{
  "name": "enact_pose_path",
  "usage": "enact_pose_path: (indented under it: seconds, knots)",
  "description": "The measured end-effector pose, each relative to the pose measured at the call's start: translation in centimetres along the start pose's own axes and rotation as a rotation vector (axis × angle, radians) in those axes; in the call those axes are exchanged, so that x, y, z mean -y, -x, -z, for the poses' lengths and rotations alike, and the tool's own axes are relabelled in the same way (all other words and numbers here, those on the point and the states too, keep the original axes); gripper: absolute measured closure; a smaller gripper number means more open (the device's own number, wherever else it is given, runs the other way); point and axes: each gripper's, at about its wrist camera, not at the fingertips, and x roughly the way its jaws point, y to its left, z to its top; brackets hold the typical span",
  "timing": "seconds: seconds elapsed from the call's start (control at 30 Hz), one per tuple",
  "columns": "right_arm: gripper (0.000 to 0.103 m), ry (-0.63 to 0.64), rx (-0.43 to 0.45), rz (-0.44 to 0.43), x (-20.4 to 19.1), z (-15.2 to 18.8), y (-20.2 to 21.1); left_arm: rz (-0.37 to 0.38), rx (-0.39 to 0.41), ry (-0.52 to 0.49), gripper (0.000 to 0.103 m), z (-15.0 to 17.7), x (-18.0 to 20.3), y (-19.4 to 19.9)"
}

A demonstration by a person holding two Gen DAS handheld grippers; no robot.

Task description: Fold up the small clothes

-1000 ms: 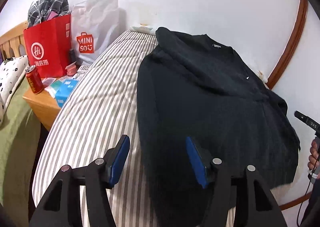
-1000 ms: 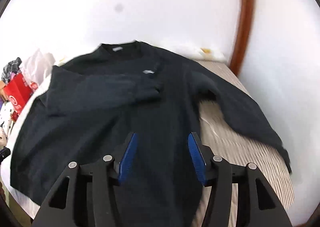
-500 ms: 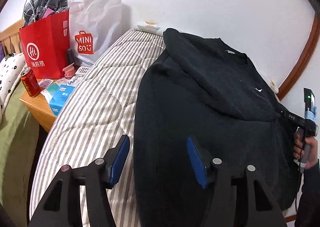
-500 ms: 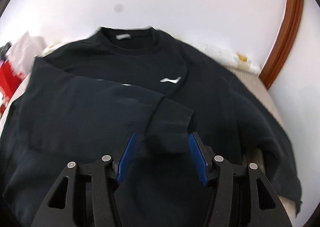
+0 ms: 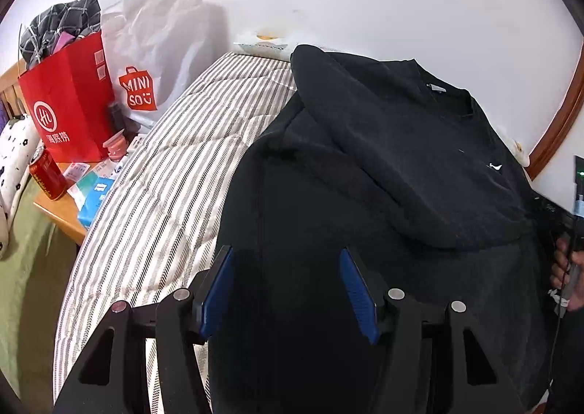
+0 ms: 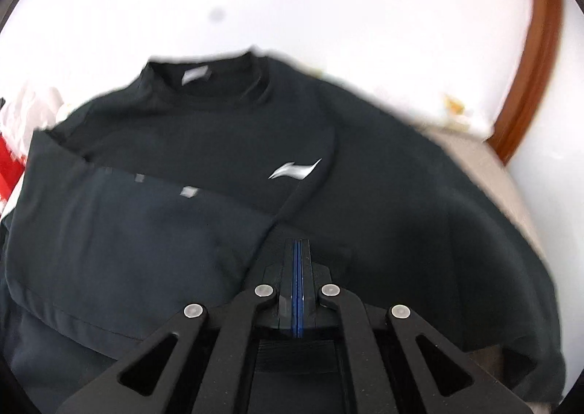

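A black sweatshirt (image 5: 365, 195) lies face up on the striped mattress (image 5: 175, 195), with one sleeve (image 6: 146, 231) folded across its chest below the white logo (image 6: 295, 170). My right gripper (image 6: 298, 244) is shut, its blue pads pressed together, and its tips are down on that sleeve's cuff end and pinch the cloth. In the left wrist view a person's hand (image 5: 564, 268) with that gripper shows at the right edge. My left gripper (image 5: 284, 290) hangs open above the sweatshirt's lower left side, with nothing pressed between its fingers.
Left of the bed, a wooden nightstand (image 5: 62, 217) carries a red paper bag (image 5: 69, 104), a white Miniso bag (image 5: 160, 49), a red can (image 5: 45, 173) and small packets. A white wall runs behind the bed. A curved wooden frame (image 6: 525, 67) stands at the right.
The right gripper came down and forward onto the folded sleeve's cuff and went from open to shut. The left gripper drifted toward the sweatshirt and stayed open.
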Motion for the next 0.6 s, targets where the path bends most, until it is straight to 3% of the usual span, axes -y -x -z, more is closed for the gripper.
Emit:
enact_pose_path:
  seconds: [0.1,0.23,0.27,0.3,0.33,0.37,0.47,0.6]
  knots:
    - [0.103,-0.064,0.034,0.096,2.8,-0.6,1.3,0.001,0.003,-0.004,0.047,-0.4,-0.1,-0.1]
    - [0.1,-0.047,-0.005,0.048,3.0,-1.3,1.8,-0.015,0.009,-0.013,0.047,-1.2,-0.2,-0.5]
    - [0.095,-0.017,-0.017,0.04,2.3,-1.6,1.9,-0.015,0.007,-0.008,0.047,-1.4,-0.2,-0.6]
    - [0.073,0.014,-0.036,0.023,1.5,-1.8,1.7,-0.01,0.005,-0.002,0.047,-1.5,-0.3,-0.6]
    - [0.043,0.034,-0.053,-0.016,0.9,-1.9,1.5,-0.003,0.007,0.002,0.047,-1.4,-0.4,-0.4]
    - [0.034,0.039,-0.05,-0.036,0.7,-1.8,1.3,0.003,0.013,0.005,0.047,-1.3,-0.5,-0.1]
    - [0.032,0.029,-0.069,0.012,0.4,-0.6,-0.6,0.007,0.015,0.009,0.047,-0.6,-0.8,0.5]
    - [0.033,-0.047,-0.118,-0.034,1.4,1.1,-3.0,0.014,-0.007,0.02,0.047,-0.1,-1.2,0.5]
